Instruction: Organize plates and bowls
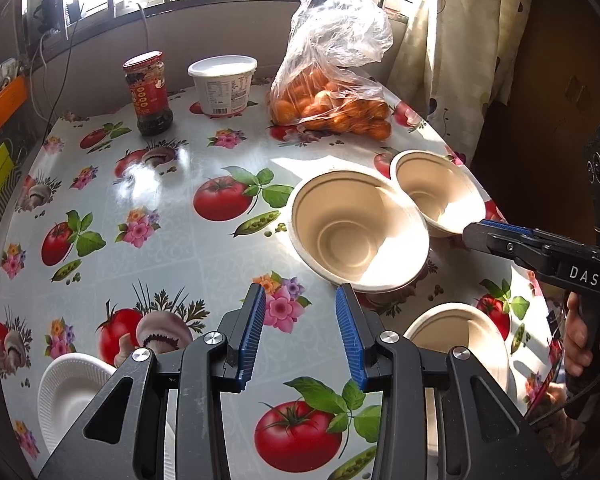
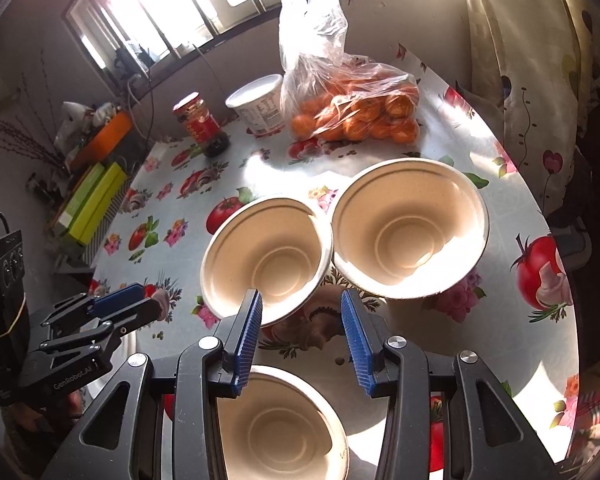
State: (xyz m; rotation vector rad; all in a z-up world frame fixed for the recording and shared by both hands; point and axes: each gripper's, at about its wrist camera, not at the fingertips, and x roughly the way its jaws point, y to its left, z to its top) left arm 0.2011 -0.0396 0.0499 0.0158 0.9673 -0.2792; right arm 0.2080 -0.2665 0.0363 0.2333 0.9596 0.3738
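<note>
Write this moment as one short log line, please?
left gripper: open, empty | right gripper: open, empty | three bowls on table, unstacked | white plate near edge

Beige bowls [image 2: 268, 256], tomato-patterned tablecloth [image 1: 172, 208]

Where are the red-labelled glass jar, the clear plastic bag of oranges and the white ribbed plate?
Red-labelled glass jar [image 1: 148, 94]: left wrist view, on its red label.
Clear plastic bag of oranges [image 2: 360, 116]: right wrist view, on the fruit showing through the plastic.
White ribbed plate [image 1: 70, 396]: left wrist view, on its fluted rim.
</note>
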